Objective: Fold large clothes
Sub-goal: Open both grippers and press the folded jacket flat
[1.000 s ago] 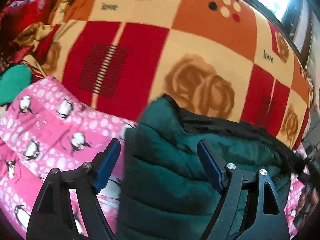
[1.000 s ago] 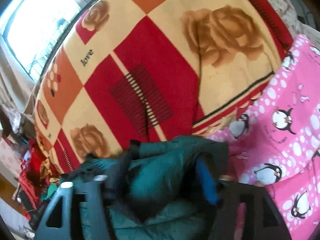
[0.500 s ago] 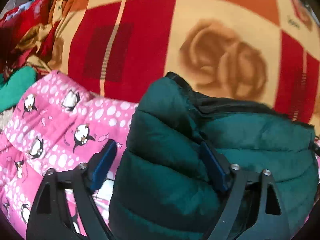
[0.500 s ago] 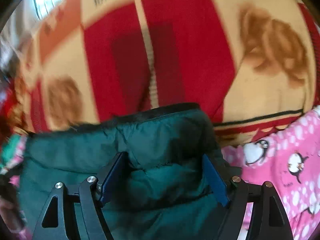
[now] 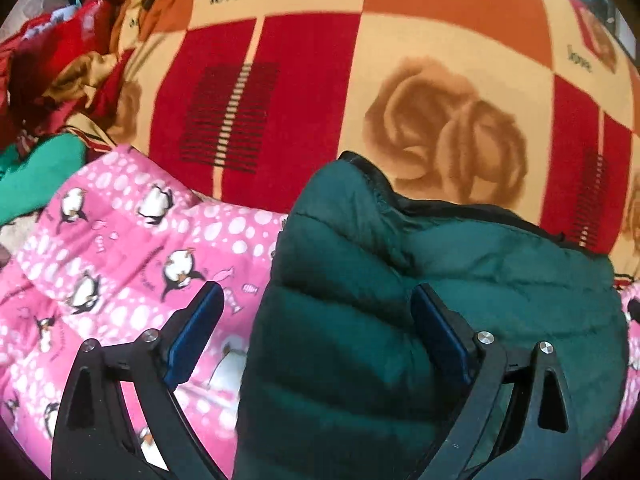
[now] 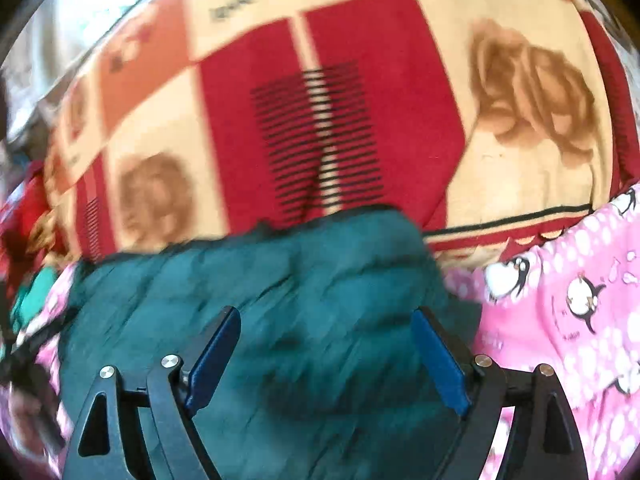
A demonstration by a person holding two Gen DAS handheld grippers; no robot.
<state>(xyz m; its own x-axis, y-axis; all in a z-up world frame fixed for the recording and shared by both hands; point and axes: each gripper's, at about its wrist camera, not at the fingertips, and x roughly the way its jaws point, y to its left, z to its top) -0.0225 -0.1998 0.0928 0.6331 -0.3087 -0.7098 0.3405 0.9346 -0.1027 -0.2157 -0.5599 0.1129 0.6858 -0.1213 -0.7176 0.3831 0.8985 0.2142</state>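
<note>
A dark green puffer jacket (image 5: 360, 280) lies folded in a thick bundle on a pink penguin quilt (image 5: 120, 240). My left gripper (image 5: 316, 332) straddles the jacket's left edge, and its jaws are opening. The left pad (image 5: 196, 332) hangs over the pink quilt, and the right pad (image 5: 436, 332) sits above the green fabric. In the right wrist view, which is blurred, my right gripper (image 6: 326, 356) stands over the jacket (image 6: 300, 280) near its right end. Its jaws are opening too. Green fabric fills the gap, and neither pad visibly presses on it.
A red, orange and cream blanket with roses (image 5: 400, 80) spreads behind the jacket. A heap of red clothes (image 5: 48, 60) and a bright green cloth (image 5: 36, 176) lie at the far left. The pink quilt (image 6: 560, 300) extends to the right of the jacket.
Both pairs of jaws have spread wider. The right gripper has rolled to level, and the fabric it had bunched between its pads now lies loose. The left gripper dipped a little toward the jacket.
</note>
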